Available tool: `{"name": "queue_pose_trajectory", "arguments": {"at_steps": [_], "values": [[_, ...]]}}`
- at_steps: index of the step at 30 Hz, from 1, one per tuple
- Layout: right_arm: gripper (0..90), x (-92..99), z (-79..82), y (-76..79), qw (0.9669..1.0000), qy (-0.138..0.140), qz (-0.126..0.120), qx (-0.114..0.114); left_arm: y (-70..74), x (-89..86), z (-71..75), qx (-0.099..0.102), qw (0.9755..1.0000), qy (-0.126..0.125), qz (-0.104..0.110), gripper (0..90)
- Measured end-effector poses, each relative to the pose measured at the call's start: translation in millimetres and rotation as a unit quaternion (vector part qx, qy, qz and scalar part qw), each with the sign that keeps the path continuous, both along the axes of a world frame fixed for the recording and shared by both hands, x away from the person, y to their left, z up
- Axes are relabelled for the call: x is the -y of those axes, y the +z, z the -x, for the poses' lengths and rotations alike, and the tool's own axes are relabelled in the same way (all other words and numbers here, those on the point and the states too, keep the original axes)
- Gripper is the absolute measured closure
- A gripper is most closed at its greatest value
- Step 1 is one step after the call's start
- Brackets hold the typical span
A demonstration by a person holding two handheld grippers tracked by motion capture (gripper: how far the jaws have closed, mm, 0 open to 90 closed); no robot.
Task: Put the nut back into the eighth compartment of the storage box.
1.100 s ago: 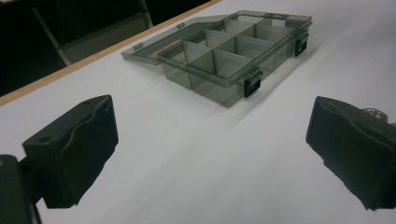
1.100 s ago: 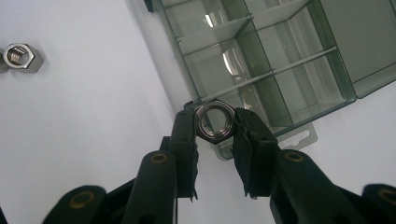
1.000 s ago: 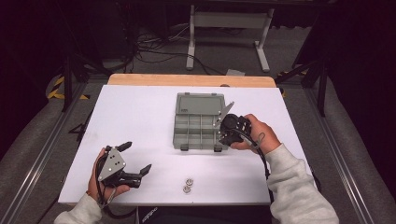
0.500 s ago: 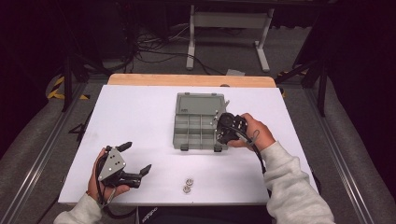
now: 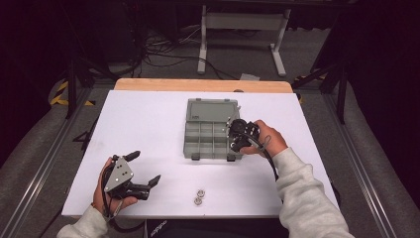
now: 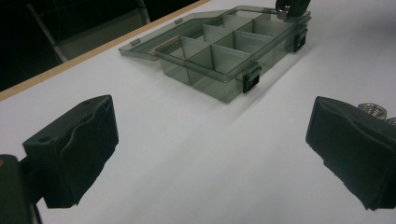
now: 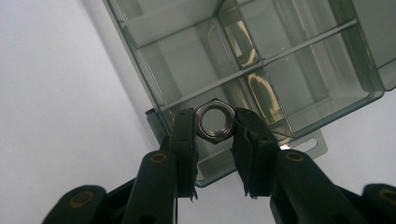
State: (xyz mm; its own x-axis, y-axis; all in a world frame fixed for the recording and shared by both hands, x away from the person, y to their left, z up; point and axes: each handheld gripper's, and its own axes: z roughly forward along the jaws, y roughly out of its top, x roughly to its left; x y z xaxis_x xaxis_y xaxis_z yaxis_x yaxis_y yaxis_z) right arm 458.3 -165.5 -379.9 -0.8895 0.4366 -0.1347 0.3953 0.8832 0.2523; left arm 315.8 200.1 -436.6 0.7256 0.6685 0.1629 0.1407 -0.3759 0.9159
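Right gripper (image 7: 214,123) clamped on hex nut (image 7: 214,122), now lower and closer over the organizer box (image 5: 210,130) near-right corner compartment. Left gripper (image 5: 143,171) unchanged, jaws apart, well left of box.

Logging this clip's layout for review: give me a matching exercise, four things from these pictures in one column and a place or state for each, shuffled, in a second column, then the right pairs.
Things:
1. right gripper
2. left gripper
3. organizer box
4. two loose nuts

States or places:
A. lid open, compartments bare
B. lying on the white table near its front edge
C. shut on a hex nut over the box
D. jaws wide apart, nothing between them

Pairs: 1-C, 2-D, 3-A, 4-B
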Motion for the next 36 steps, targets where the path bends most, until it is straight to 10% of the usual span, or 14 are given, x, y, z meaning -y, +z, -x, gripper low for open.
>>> {"name": "queue_pose_trajectory", "arguments": {"at_steps": [25, 36], "values": [[64.5, -1.1, -2.2, -4.1, 0.9999, 0.009, -0.008, 0.006, -0.2, 0.6, -0.1, 0.001, 1.0, 0.002, -0.002, 3.0], [55.3, 11.2, 21.8, 19.8, 0.994, 0.012, -0.097, 0.049, 0.1, 0.8, 0.4, 0.001, 1.0, 0.0, -0.001, 3.3]]}}
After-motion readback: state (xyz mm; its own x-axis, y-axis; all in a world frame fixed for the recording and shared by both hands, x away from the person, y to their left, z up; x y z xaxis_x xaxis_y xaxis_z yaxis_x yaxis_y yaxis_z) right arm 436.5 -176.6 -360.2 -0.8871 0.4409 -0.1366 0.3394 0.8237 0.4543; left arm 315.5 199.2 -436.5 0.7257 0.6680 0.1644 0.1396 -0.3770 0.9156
